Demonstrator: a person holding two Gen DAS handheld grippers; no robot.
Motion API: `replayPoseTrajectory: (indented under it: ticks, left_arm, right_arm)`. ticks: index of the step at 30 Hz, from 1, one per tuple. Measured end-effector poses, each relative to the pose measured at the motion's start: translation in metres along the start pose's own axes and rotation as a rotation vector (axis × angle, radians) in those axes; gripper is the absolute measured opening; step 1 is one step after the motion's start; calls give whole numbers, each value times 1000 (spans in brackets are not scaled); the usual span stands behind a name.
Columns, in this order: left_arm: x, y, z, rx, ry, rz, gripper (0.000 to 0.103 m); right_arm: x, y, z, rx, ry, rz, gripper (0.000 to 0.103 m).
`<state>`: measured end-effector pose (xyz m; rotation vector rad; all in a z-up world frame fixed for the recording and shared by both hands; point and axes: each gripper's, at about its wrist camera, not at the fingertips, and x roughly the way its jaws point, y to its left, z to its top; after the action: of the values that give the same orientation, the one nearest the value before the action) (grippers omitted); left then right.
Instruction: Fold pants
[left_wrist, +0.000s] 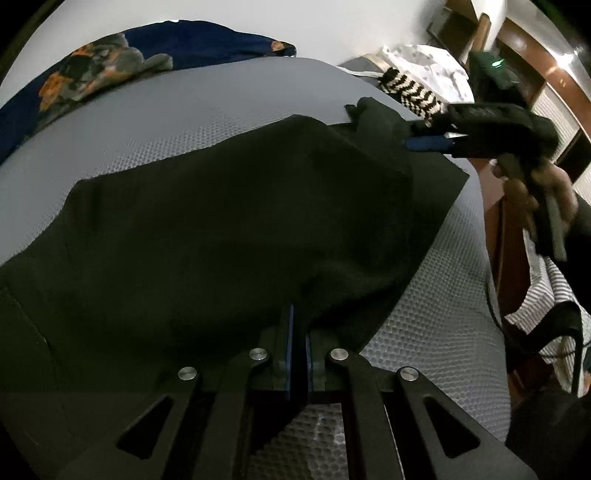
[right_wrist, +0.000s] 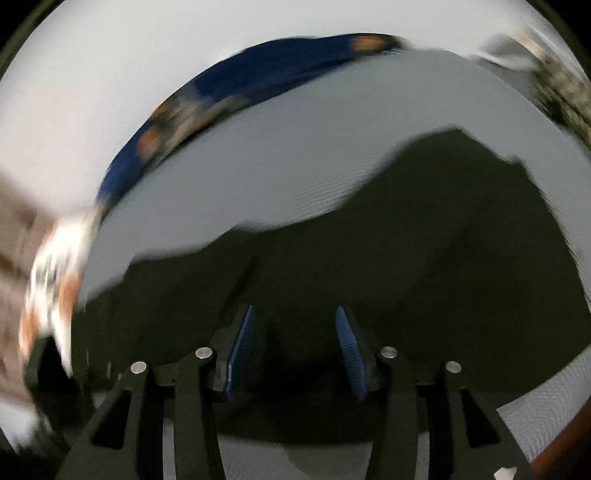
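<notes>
Much of the right wrist view blurs beyond the pants (right_wrist: 369, 266).

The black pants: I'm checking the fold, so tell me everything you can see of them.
The black pants are dark, matte, woven-looking cloth spread mostly flat across the grey textured mattress. The left gripper is shut on their near edge. A bunched far corner rises beside the right gripper, whose jaws stand open.
</notes>
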<state>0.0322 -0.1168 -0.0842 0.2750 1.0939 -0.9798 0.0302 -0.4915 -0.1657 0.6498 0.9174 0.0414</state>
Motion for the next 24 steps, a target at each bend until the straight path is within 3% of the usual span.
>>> replayPoseTrajectory:
  ticks: [4, 9, 11, 12, 13, 19, 22, 24]
  left_arm:
    - [1, -1, -1, -8, 1, 0, 5]
    - [4, 3, 0, -36, 13, -13, 5]
    - [6, 3, 0, -32, 16, -12, 5]
    - [6, 3, 1, -36, 17, -15, 5]
    - [5, 3, 1, -40, 16, -19, 5]
    - [5, 7, 0, -73, 8, -45, 5]
    - [4, 9, -3, -97, 2, -57, 5]
    - [4, 11, -4, -119, 0, -66, 5]
  right_arm:
    - [8, -47, 18, 189, -30, -14, 44]
    - [20, -64, 20, 280, -55, 22, 44]
    - [22, -60, 22, 271, -60, 23, 35]
    - [22, -58, 26, 263, -62, 20, 14]
    - [21, -55, 31, 261, -64, 20, 9]
    - [16, -19, 67, 218, -98, 61, 8]
    - [32, 10, 88, 165, -78, 61, 8]
    - [52, 31, 101, 118, -42, 78, 14]
